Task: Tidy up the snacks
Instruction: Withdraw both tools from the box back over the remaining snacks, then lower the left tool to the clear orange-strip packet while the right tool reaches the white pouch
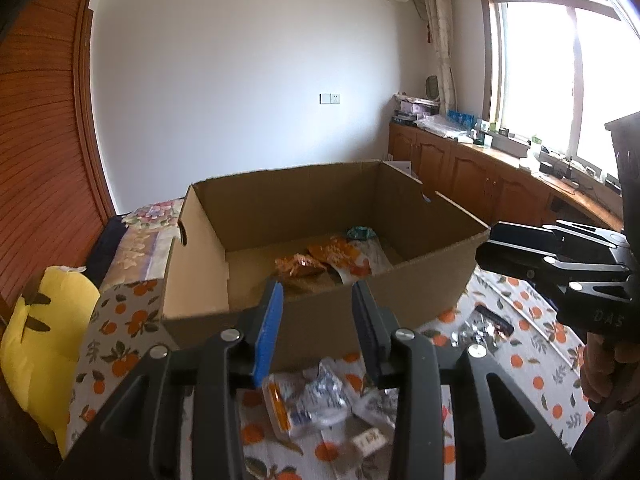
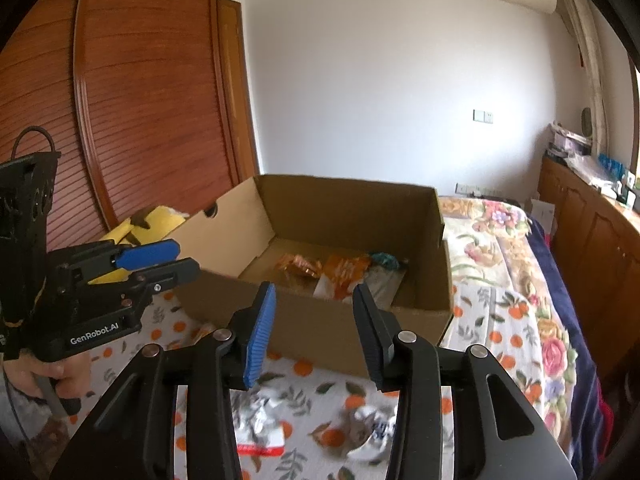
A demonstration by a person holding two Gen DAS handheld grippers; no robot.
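- A soft yellow pillow (image 1: 44,332) is lying at the far left edge of the bed, out of the way of the sorting.
- The bed (image 1: 120,320) is wearing a cloth printed with oranges and leaves; it is serving as the work surface, so the loose things are lying flat on it.
- The left gripper (image 1: 318,332) is hovering low over the near part of the bed, its jaws spread apart and gripping nothing; one pad is ribbed blue rubber, the other dark. By my reading it is lining up for a pick.
- Just under it, crinkly snack packets (image 1: 308,404) in clear and silvery film are lying scattered on the cloth, near the box's front wall. They look light and slippery, so a pinch on a flat edge would probably hold best.
- The cardboard box (image 1: 320,312) is sitting open-topped in the middle of the bed, plain brown corrugated board with a cut-out handle hole in its left wall; it seems to be the collecting place.
- Inside it, orange packets (image 1: 332,258) and a small teal wrapper (image 1: 362,233) are already lying on the floor of the box toward its far right, so the sorting is partly done.
- The right gripper (image 2: 314,332) is hanging to the right, also in front of the box, jaws spread and holding nothing.
- More crumpled wrappers (image 2: 372,428) are lying beneath it.
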